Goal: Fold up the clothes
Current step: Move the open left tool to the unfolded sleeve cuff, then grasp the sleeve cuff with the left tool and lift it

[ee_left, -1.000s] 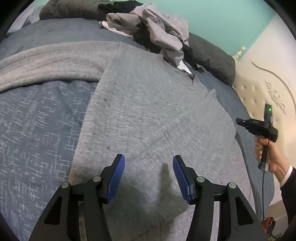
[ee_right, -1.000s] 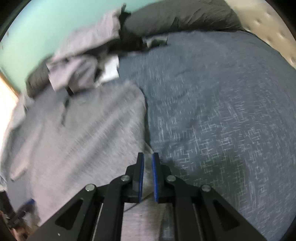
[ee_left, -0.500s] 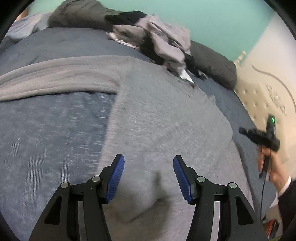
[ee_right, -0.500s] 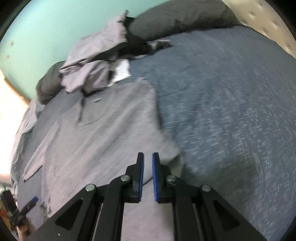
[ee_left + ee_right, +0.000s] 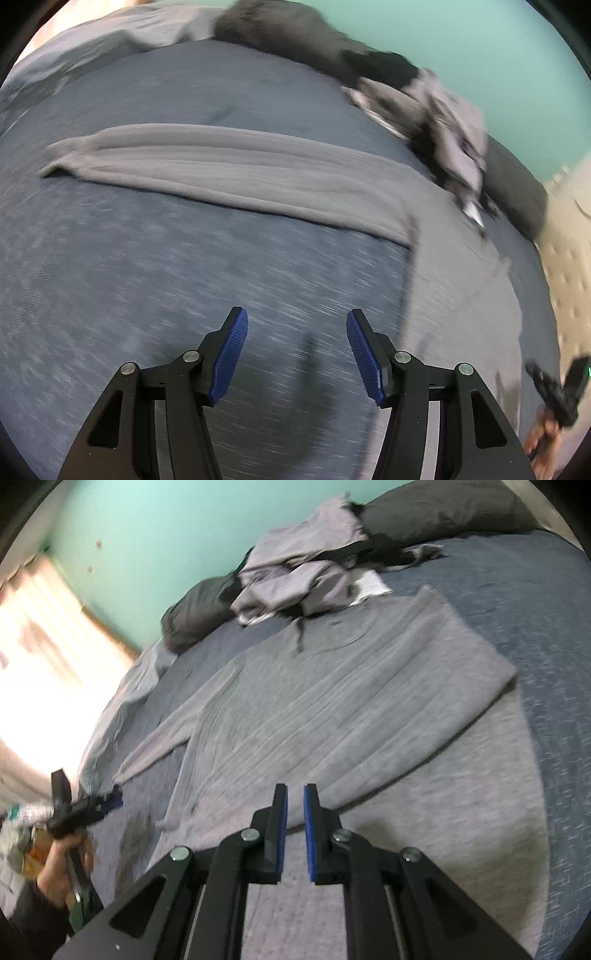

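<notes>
Grey ribbed knit sweater (image 5: 332, 701) lies spread on the blue-grey bedspread (image 5: 184, 277), one sleeve already laid across its body, the other sleeve (image 5: 221, 173) stretched sideways. That loose fold could slide apart if a gripper drags over it. The left gripper (image 5: 297, 354) hangs tilted over bare bedspread, jaws released; the right gripper (image 5: 295, 827) angles down over the hem, jaws clenched on nothing.

Motion blur both views; window (image 5: 48, 657) glare blown out; fisheye edges dark.
</notes>
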Available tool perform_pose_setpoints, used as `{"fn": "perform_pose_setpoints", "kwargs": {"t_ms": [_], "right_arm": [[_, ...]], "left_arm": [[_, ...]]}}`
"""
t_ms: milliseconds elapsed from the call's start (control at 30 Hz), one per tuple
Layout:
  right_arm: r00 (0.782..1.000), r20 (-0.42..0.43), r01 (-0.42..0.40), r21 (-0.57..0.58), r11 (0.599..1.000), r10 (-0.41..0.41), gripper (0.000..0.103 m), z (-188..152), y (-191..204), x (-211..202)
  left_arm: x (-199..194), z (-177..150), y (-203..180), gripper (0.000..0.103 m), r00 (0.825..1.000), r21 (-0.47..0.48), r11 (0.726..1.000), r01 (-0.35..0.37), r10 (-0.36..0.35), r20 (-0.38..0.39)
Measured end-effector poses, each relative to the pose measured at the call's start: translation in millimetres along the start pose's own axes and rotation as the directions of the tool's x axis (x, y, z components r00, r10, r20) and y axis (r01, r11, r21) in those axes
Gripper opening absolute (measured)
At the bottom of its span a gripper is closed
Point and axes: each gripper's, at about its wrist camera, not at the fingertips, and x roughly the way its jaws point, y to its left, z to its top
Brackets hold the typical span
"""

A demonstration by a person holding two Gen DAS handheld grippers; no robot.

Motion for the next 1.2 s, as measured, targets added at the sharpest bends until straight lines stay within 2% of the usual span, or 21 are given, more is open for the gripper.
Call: {"fn": "perform_pose_setpoints", "kwargs": {"t_ms": [133,267,367,533,733,900,1033,1200], "right_arm": [[1.000,0.003,-0.019,0.002,1.000,0.019,0.008,-2.7,3.9,4.8],[1.000,-0.006,0.004,-0.029,1.000,-0.004,0.008,-7.7,6.7,11.8],[1.000,-0.007,0.018,-0.007,1.000,-0.018,0.008,-9.4,-1.7,15.9],[0.999,-0.007,0.043,-0.002,0.999,-0.043,0.008,-10.9,-7.2,22.1],[0.999,-0.007,0.043,-0.032,0.999,-0.043,0.008,-11.8,1.1,26.0],[0.999,-0.006,0.044,-0.069,0.997,-0.044,0.008,-13.1,9.2,27.5],[0.999,-0.006,0.049,-0.065,0.997,-0.049,0.008,-14.0,8.0,29.3],[0.999,0.000,0.049,-0.043,0.998,-0.049,0.009,-14.3,3.4,27.5]], "left_arm": [[2.0,22.0,47.9,0.060,0.998,-0.118,0.992,-0.049,0.052,0.019],[4.0,46.5,83.4,0.060,0.993,-0.160,0.982,-0.101,0.109,0.046],[8.3,62.9,110.4,0.060,0.989,-0.203,0.972,-0.122,0.136,0.057],[15.4,85.1,148.5,0.060,0.985,-0.271,0.953,-0.134,0.159,0.074],[27.3,100.2,170.5,0.060,0.981,-0.291,0.946,-0.145,0.176,0.085],[36.9,109.5,176.1,0.058,0.980,-0.279,0.950,-0.141,0.174,0.098],[41.2,117.3,170.4,0.028,0.977,-0.264,0.954,-0.144,0.179,0.114],[33.8,126.8,154.6,0.019,0.975,-0.219,0.965,-0.147,0.179,0.134]]}}
